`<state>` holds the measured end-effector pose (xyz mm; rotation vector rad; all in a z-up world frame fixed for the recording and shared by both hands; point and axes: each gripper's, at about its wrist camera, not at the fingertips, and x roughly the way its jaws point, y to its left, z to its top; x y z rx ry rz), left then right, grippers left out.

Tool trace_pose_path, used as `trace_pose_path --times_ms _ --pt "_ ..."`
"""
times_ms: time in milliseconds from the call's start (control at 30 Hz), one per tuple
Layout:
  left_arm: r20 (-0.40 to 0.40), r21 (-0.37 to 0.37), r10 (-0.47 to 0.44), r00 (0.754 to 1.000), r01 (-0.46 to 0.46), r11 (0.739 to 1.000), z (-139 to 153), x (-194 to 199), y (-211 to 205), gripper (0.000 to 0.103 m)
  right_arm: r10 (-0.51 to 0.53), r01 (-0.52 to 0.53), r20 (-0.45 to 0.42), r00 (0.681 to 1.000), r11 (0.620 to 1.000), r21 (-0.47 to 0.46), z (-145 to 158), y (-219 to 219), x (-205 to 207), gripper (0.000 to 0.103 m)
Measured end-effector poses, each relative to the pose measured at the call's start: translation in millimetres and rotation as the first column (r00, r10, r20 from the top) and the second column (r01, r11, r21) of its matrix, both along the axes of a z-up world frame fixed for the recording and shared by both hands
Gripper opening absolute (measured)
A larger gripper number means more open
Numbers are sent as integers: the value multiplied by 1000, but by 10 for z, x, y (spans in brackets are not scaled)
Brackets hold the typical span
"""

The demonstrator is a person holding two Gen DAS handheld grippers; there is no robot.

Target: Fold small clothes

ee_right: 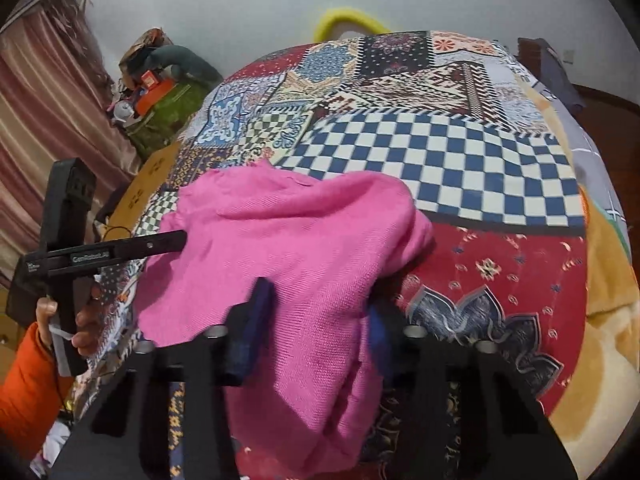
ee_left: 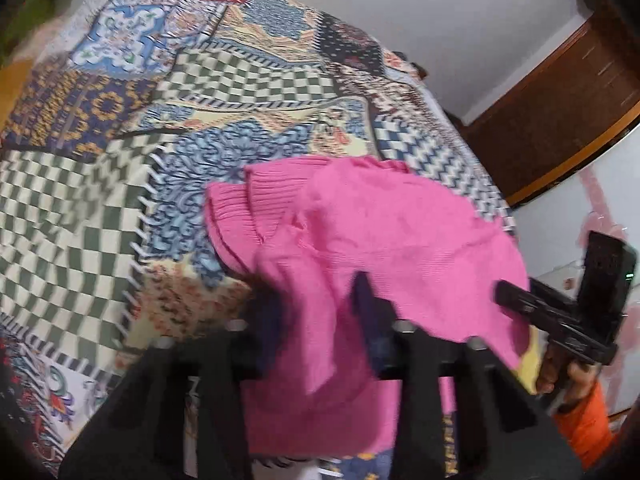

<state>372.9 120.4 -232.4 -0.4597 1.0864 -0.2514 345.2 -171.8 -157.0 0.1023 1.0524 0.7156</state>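
Observation:
A small pink knit sweater (ee_left: 360,232) lies bunched on the patchwork blanket (ee_left: 120,160), its ribbed hem toward the far left. My left gripper (ee_left: 316,312) is shut on a fold of it, and the cloth drapes over the fingers. The same pink sweater (ee_right: 288,248) fills the right wrist view, where my right gripper (ee_right: 316,316) is shut on its near edge, with cloth hanging between the blue fingertips (ee_right: 256,304). The right gripper shows in the left wrist view (ee_left: 504,292), and the left gripper shows in the right wrist view (ee_right: 180,240), each with its tip in the cloth.
The patchwork blanket (ee_right: 440,152) covers a bed. A wooden door frame (ee_left: 560,92) and white wall stand at the right. A cluttered green box (ee_right: 160,112) and pink curtain (ee_right: 48,100) stand at the left. A yellow loop (ee_right: 348,20) lies beyond the bed's far edge.

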Motion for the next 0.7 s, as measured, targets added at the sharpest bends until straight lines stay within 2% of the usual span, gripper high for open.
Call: trace_pose_path --times_ms 67,167,333,500,600,700 --pt "6 -4 -3 1000 3 1000 64 -39 -5 19 19 -19 -4 1000 1000 5 44 18 -11 19" --pt "50 32 -17 999 15 999 257 -186 -30 18 35 -36 24 999 999 17 182 2 -104 17" --pt "153 75 -41 987 30 997 807 -584 -30 18 74 -79 83 994 994 69 575 24 -387 17" --pt "250 109 -28 968 0 994 1334 -1134 81 18 125 -142 152 980 984 106 1007 145 -750 17" --pt "273 136 -12 962 -26 990 1474 -1401 172 18 152 -176 174 973 976 129 1156 247 -931 17" --pt "255 152 14 967 -55 987 1436 -1548 287 18 179 -204 181 967 970 132 1176 414 -1086 17"
